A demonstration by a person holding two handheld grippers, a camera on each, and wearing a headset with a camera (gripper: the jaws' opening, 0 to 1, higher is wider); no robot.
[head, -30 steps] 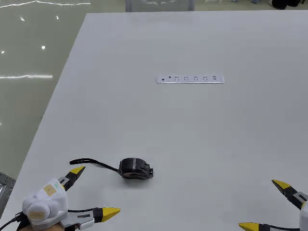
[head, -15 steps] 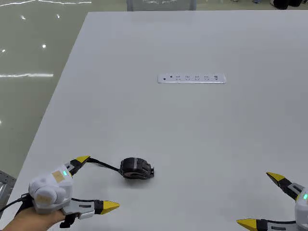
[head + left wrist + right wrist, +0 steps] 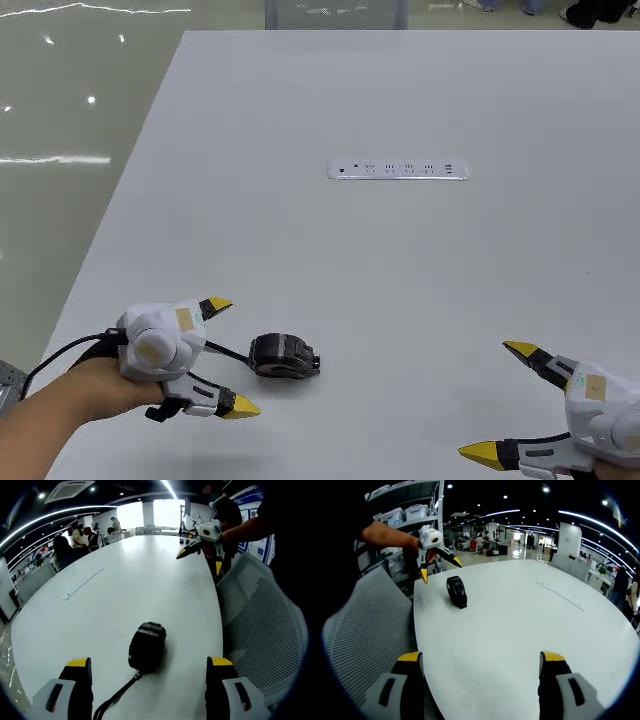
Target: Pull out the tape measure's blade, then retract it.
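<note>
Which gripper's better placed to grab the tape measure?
Left. The left gripper is open with the tape measure lying just ahead of its jaws; the right gripper, also open, is much farther off.

A white table [image 3: 420, 90] stands on glossy greenish floor [image 3: 60, 120].

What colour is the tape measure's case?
Black. The tape measure shows best in the left gripper view.
</note>
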